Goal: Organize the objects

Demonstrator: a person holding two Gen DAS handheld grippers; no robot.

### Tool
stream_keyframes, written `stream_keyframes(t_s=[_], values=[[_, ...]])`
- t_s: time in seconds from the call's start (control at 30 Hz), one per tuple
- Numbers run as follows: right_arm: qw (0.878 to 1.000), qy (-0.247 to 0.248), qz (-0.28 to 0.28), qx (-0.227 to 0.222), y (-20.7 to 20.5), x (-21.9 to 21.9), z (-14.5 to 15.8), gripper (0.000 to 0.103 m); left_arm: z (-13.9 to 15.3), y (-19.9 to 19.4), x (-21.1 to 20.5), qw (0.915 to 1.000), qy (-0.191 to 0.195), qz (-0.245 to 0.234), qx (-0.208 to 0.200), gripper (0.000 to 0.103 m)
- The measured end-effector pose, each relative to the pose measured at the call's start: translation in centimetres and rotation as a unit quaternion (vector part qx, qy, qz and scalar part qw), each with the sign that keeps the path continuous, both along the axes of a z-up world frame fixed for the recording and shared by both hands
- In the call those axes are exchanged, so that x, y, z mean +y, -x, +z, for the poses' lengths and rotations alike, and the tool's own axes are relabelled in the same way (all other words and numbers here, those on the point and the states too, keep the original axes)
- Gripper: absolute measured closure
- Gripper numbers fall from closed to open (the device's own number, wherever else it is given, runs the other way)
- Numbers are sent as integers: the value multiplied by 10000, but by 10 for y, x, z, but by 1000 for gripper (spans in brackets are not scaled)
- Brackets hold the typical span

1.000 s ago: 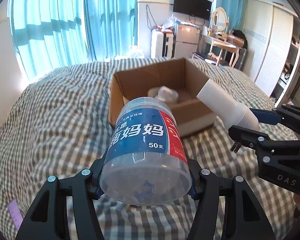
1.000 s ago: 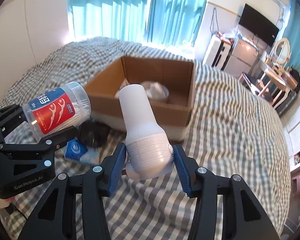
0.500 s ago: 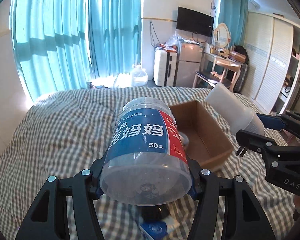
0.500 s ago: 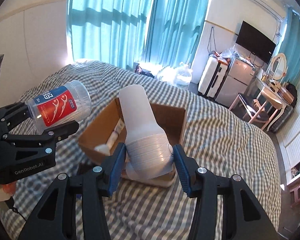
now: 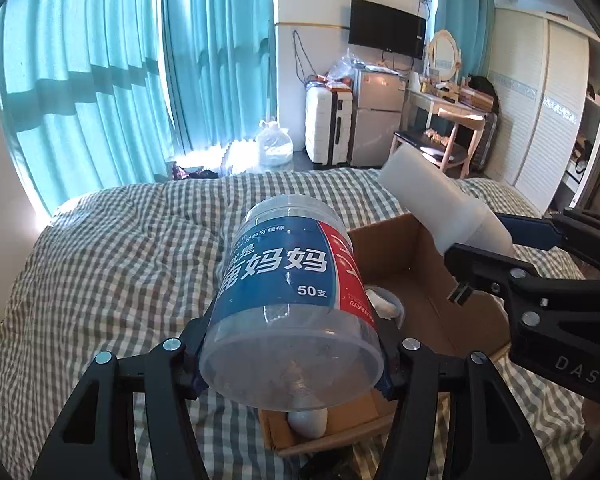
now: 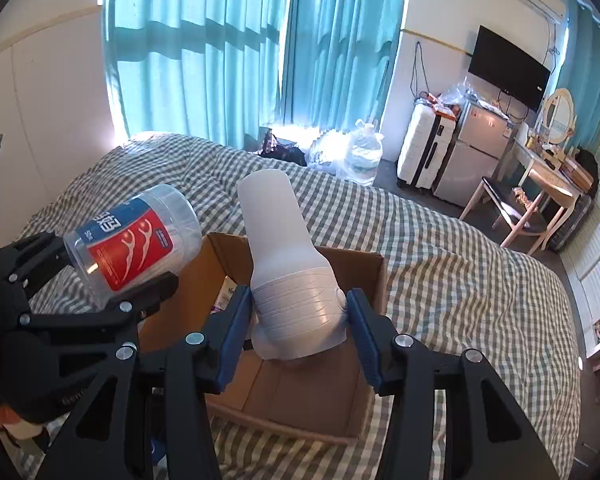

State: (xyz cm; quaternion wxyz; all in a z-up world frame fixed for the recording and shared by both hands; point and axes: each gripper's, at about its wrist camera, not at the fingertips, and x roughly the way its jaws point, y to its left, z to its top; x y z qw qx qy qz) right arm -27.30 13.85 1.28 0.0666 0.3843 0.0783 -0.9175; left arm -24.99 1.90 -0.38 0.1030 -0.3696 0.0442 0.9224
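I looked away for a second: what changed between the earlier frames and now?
Both grippers rose and moved forward over the cardboard box, which now lies just below them instead of ahead. Nothing was released: the left gripper still clamps the floss-pick jar, the right gripper the white bottle.

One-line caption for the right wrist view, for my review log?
Right gripper holds a white plastic bottle over the open cardboard box; left gripper holds a clear blue-and-red-labelled jar.
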Motion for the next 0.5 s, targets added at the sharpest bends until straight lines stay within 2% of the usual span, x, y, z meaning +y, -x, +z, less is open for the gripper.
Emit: stream_keyframes(t_s=[0.1,0.3,0.5], values=[[9999,48,-67,-151,20,4,-18,54,-16,11,4,9999,7,-24,-141,41],[9979,119,-200,-607,34,21,-65,54,-46,24,18,9990,70,-67,-431,41],[9969,173,-147,-751,30,33,-83,54,-65,26,27,9979,180,-189,-598,41]])
